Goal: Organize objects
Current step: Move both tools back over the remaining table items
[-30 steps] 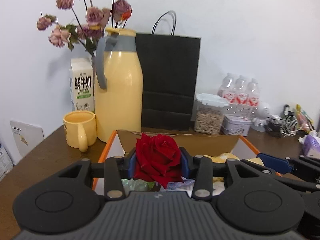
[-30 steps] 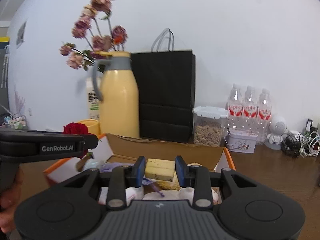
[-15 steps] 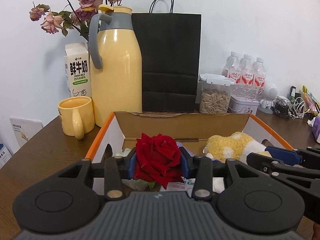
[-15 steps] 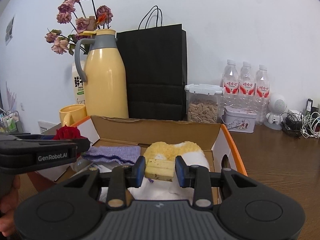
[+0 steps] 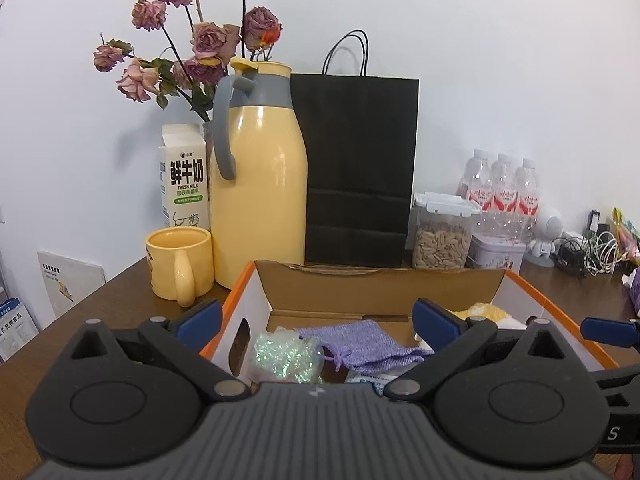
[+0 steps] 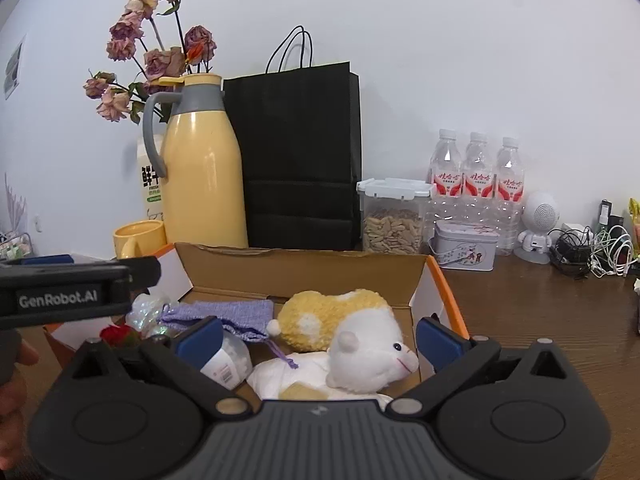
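Both tongs, left tongs and right tongs, have just been opening and hold nothing. The red rose lies in the box by its left wall. It looks light and soft; pinch its bloom gently.

Milk carton: "鲜牛奶", "FRESH MILK". Left gripper body: "GenRobot.AI".

Bright, even light; sharp; fisheye-curved, dark corners
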